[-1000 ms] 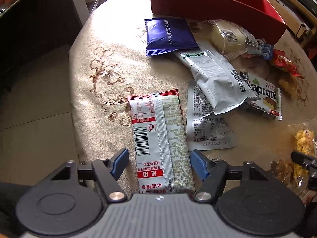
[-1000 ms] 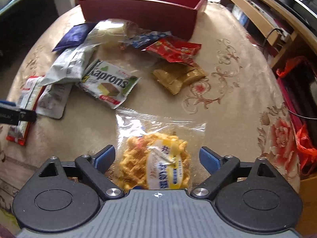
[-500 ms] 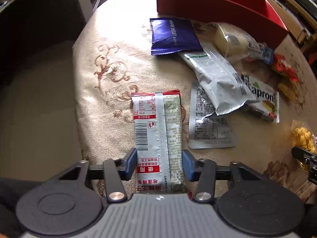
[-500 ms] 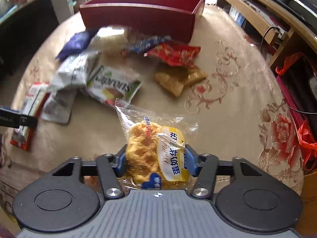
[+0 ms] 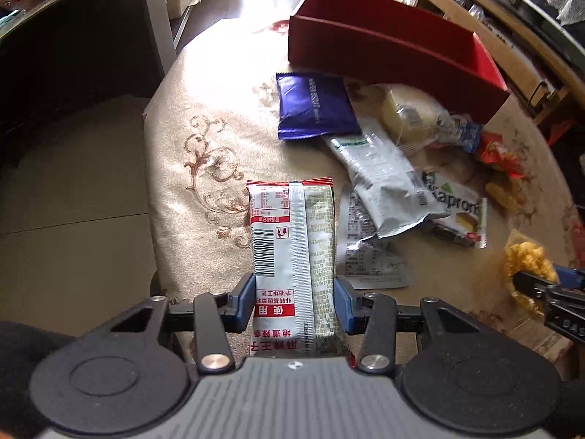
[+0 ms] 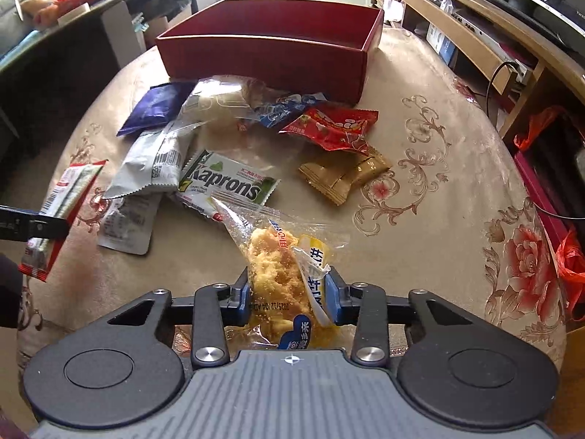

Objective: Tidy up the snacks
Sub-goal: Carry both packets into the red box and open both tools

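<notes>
Both grippers pinched packets—left gripper [image 5: 294, 301] the red-white sachet [image 5: 292, 241], right gripper [image 6: 289, 298] the waffle bag [image 6: 283, 274]—with the red box [image 6: 270, 49] straight ahead beyond the pile, the right nearer.

Red-white sachet [image 5: 292, 256] and bagged yellow waffle [image 6: 281, 274] lifted off table; other packets scattered before red box [image 6: 270, 55].

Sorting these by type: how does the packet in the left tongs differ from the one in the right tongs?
The red-and-white packet is opaque, flat and printed with a barcode; the waffle packet is clear, bulky and shows yellow cake. The first is long and narrow, the second crumpled. Both are clamped, one in the left tongs, one in the right tongs, near the red box.
</notes>
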### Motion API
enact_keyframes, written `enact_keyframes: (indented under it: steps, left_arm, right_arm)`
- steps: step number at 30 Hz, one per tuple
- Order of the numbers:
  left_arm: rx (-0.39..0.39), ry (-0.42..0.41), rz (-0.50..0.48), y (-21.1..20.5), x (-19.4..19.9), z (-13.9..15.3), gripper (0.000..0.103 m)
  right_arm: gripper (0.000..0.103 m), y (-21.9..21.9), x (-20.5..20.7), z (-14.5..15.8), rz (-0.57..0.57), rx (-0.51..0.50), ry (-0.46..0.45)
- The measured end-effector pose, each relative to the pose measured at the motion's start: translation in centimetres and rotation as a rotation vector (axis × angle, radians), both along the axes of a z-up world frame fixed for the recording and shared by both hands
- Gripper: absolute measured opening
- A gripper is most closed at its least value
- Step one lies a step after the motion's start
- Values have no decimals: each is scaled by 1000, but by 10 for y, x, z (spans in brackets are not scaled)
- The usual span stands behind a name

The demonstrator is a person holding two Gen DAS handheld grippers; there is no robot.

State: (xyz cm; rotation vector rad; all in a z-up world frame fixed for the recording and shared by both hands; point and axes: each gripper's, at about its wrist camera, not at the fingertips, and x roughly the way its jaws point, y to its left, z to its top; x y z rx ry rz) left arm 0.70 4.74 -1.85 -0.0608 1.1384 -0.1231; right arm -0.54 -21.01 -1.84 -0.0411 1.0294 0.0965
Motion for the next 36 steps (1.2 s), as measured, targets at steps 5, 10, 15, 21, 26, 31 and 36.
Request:
enact_keyframes:
  steps: [5,10,15,21,26,31,36]
  left_arm:
    - [-54,-27,-21,-2,-3,14,40]
    - [-104,-62,-51,-12,3,29,40]
    - [-131,-96,-83,-28,22,42,40]
    - [-154,-148,-100,-46,58,59,40]
    - [-159,-183,-100,-61,99,70,40]
    - [-156,-217,-100,-80,146,77,40]
    - [-158,-241,-90,-95,192,78,40]
  right_arm:
    - [43,4,-4,11,10,35,-30]
    - [43,6,0,25,8,67,-71]
    - [43,5,14,39,-4,87,-108]
    - [43,6,44,55,-18,91,-162]
    - [43,3,78,68,-32,89,-201]
    - [43,0,116,73,-48,84,-218]
    - [43,3,156,77,-44,68,-244]
